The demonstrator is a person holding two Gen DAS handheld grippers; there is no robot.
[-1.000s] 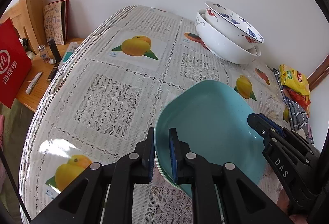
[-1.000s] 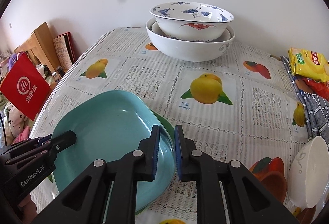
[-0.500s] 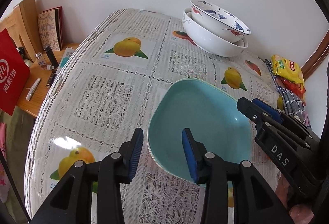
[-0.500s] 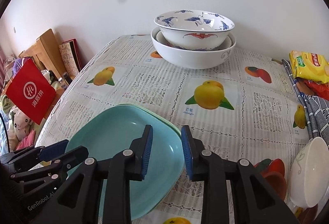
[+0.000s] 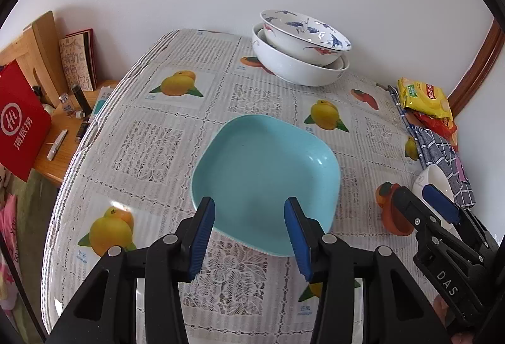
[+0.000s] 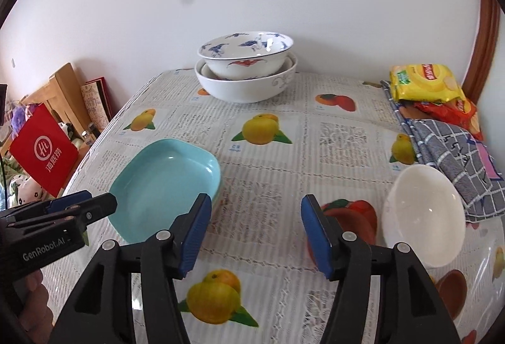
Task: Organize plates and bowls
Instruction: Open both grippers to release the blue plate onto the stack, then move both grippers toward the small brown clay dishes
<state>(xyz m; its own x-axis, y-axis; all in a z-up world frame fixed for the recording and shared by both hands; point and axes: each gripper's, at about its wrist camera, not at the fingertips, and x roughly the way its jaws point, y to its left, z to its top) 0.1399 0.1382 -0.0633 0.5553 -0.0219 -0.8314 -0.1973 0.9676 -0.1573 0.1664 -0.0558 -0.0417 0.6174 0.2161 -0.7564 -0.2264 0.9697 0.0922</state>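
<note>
A teal square plate (image 5: 265,173) lies flat on the table, stacked on a greenish plate whose edge shows in the right wrist view (image 6: 167,183). My left gripper (image 5: 249,236) is open and empty, just in front of the plate's near edge. My right gripper (image 6: 255,233) is open and empty, to the right of the plates. A blue-patterned bowl (image 6: 246,55) sits nested in a larger white bowl (image 6: 246,85) at the far side. A small white bowl (image 6: 423,214) lies tilted at the right; it also shows in the left wrist view (image 5: 434,183).
The table (image 6: 341,135) has a lace cloth with fruit prints. Snack packets (image 6: 423,88) and a checked cloth (image 6: 448,154) lie at the right edge. A red bag (image 5: 19,123) and a side table with small items (image 5: 72,123) stand off the left edge.
Both grippers have opened, let go of the teal plate and drawn back. The plate now rests on the table.
</note>
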